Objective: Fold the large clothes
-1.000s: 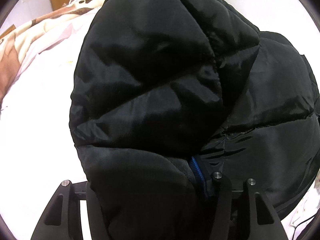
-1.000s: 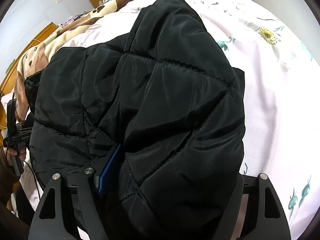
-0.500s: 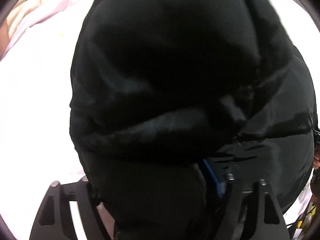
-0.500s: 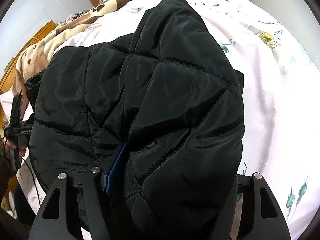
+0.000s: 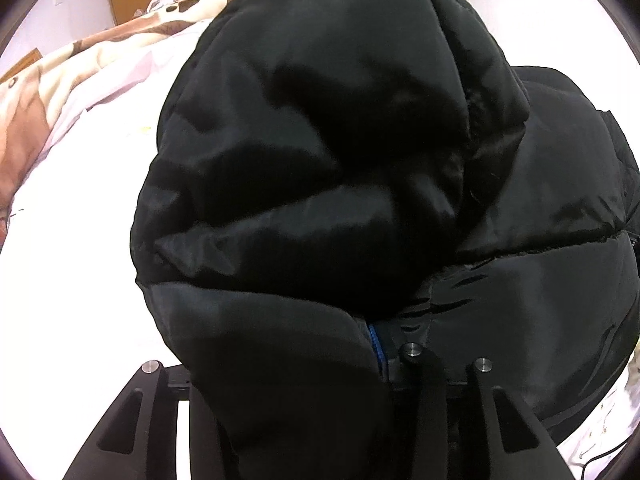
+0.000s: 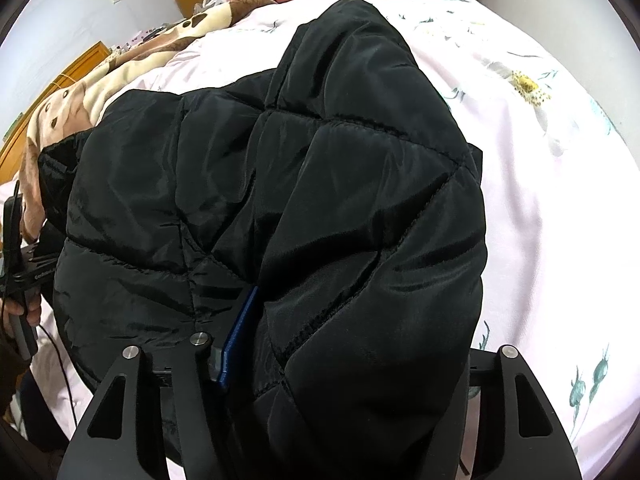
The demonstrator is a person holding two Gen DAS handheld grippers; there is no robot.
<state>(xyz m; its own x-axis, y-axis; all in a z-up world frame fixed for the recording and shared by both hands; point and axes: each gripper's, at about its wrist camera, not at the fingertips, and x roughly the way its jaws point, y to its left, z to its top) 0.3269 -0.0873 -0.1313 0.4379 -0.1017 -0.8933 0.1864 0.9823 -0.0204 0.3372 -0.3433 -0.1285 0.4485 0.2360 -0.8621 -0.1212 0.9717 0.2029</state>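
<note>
Already both grippers are closing with padded cloth between their jaws — the left gripper (image 5: pixel 304 384) and right gripper (image 6: pixel 332 380) each have a thick bottom fold of the black jacket (image 6: pixel 280 200) bulging through. From those jaws it runs straight ahead, lengthwise up the bed (image 6: pixel 560 200) — so neither hand looks nearer.

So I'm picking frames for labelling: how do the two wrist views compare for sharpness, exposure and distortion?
Left wrist view: the black jacket looks soft, its quilting barely readable, and the bedsheet is blown out to plain white. Right wrist view: sharper, jacket seams crisp and the sheet's flower print visible. Both show strong fisheye bending and dark corners.
</note>
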